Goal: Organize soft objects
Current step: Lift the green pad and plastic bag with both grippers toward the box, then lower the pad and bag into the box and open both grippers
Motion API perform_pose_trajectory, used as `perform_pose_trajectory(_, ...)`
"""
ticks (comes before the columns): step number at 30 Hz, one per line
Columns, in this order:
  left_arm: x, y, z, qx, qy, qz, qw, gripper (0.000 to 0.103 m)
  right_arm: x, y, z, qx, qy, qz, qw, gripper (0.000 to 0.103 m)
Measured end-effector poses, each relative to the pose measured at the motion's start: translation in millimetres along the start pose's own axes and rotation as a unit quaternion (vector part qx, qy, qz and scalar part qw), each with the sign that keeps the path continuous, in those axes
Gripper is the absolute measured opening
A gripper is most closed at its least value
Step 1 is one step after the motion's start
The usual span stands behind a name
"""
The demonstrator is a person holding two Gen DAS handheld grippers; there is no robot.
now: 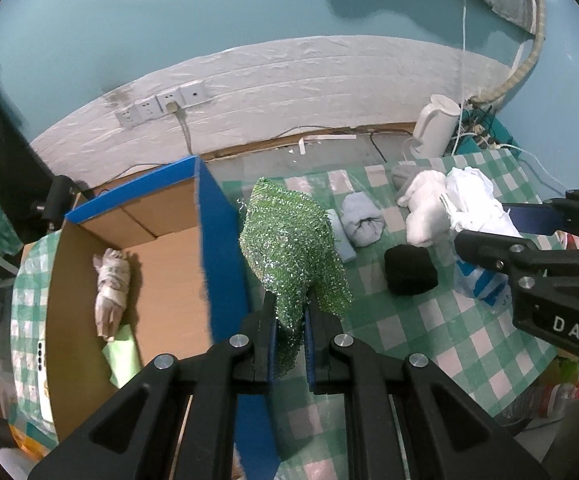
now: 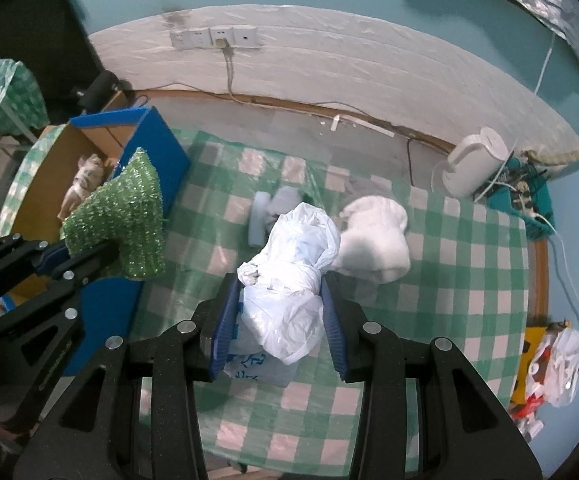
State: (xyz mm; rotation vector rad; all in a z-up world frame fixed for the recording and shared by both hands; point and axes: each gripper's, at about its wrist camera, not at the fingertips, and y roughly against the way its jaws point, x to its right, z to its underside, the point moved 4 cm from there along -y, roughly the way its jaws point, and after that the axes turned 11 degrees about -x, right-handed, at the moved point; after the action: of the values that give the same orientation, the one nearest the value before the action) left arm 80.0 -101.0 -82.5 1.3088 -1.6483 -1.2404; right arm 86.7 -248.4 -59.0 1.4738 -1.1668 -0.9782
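Observation:
My left gripper [image 1: 289,312] is shut on a glittery green cloth [image 1: 289,240] and holds it in the air beside the blue wall of the cardboard box [image 1: 217,240]; it also shows in the right wrist view [image 2: 125,216]. My right gripper [image 2: 281,312] is shut on a crumpled white plastic bag [image 2: 289,280] above the checked table; the bag also shows in the left wrist view [image 1: 473,204]. A wrapped paper bundle [image 1: 111,288] and a light green piece [image 1: 123,356] lie in the box.
On the green checked tablecloth [image 1: 429,320] lie a black roll [image 1: 409,270], a pale blue rolled cloth [image 1: 363,220], a fluffy white cloth [image 2: 373,236] and a grey cloth [image 1: 403,174]. A white kettle [image 2: 475,164] and cables stand at the far right.

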Motion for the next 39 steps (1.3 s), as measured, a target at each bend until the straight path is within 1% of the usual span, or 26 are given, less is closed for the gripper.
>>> perform_pose_trajectory(9, -37, 13, 8, 0.005, 0.030, 0.000, 0.9995, 0.011, -36, 9, -13, 0.008, 0.031, -0.006, 0.999, 0.040)
perform_pose_trajectory(16, -66, 24, 12, 0.016, 0.053, 0.002, 0.9984, 0.011, -65, 12, -24, 0.011, 0.052, -0.013, 0.998, 0.040)
perform_pose_trajectory(22, -89, 29, 15, 0.021, 0.072, -0.004, 0.9972, 0.011, -91, 14, -31, 0.012, 0.075, -0.020, 0.997, 0.040)
perform_pose_trajectory(31, -123, 24, 26, 0.013, 0.102, -0.015, 0.9946, 0.011, -131, 11, -41, 0.010, 0.111, -0.026, 0.993, 0.040)
perform_pose_trajectory(39, -150, 12, 36, -0.002, 0.124, -0.026, 0.9919, 0.011, -163, -4, -47, -0.003, 0.137, -0.034, 0.990, 0.040)
